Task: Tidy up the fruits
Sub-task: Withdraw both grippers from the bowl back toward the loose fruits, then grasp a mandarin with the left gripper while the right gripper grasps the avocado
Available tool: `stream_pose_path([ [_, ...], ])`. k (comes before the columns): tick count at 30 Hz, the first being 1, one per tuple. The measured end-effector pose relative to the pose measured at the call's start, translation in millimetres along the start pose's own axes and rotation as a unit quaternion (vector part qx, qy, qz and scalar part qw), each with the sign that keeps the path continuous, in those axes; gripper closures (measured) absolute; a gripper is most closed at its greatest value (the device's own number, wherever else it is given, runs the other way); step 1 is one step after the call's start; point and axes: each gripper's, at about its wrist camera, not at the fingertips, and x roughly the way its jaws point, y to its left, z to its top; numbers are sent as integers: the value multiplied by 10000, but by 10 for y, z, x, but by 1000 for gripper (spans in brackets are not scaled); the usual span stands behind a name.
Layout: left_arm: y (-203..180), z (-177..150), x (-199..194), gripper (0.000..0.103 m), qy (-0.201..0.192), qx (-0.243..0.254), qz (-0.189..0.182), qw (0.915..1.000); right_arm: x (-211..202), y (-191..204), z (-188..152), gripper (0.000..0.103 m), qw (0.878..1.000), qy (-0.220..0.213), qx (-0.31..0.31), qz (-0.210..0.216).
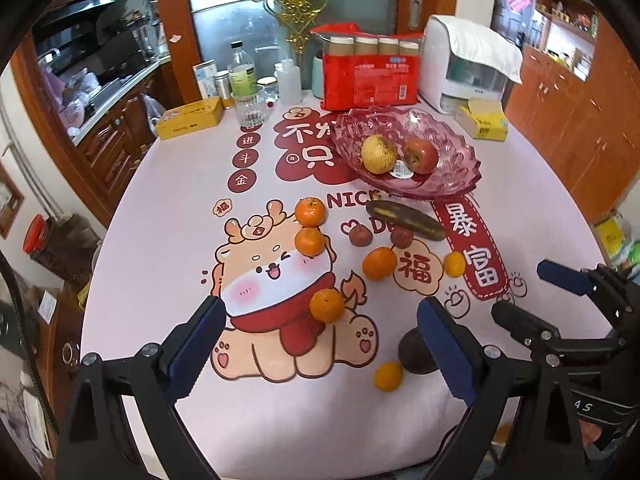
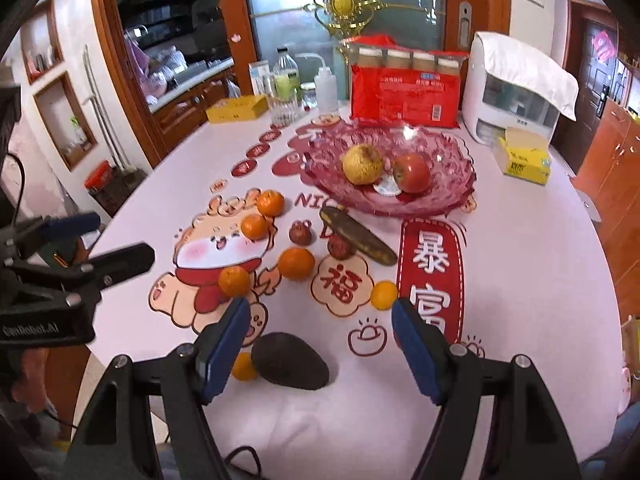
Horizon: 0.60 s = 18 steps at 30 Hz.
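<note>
Both grippers, left and right, gape empty; the avocado looks soft, best gripped gently across its middle

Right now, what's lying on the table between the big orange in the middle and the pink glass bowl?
In both views, the dark banana and a small reddish fruit lie between that orange and the pink bowl.

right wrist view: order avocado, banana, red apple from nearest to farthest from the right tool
1. avocado, just ahead of the right tool, by its left finger.
2. banana, mid-table, in front of the bowl.
3. red apple, farthest, inside the pink glass bowl.
</note>
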Motion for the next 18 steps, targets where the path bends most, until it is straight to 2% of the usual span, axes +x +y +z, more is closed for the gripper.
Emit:
stream_pose_path([
  [5,222,42,174,7,90,239,-64,9997,225,38,-41,29,9972,468,581,-29],
  [11,536,-23,666,7,580,346,-267,9974,411,26,-144,29,9883,824,1244,-317],
  [14,643,-55,947,7,862,403,-535,9940,508,17,-248,29,9813,1005,1598,-389],
  [18,600,-100,1266,7,1218,558,-950,9864,639,33,-378,29,9722,1183,1985,-388],
])
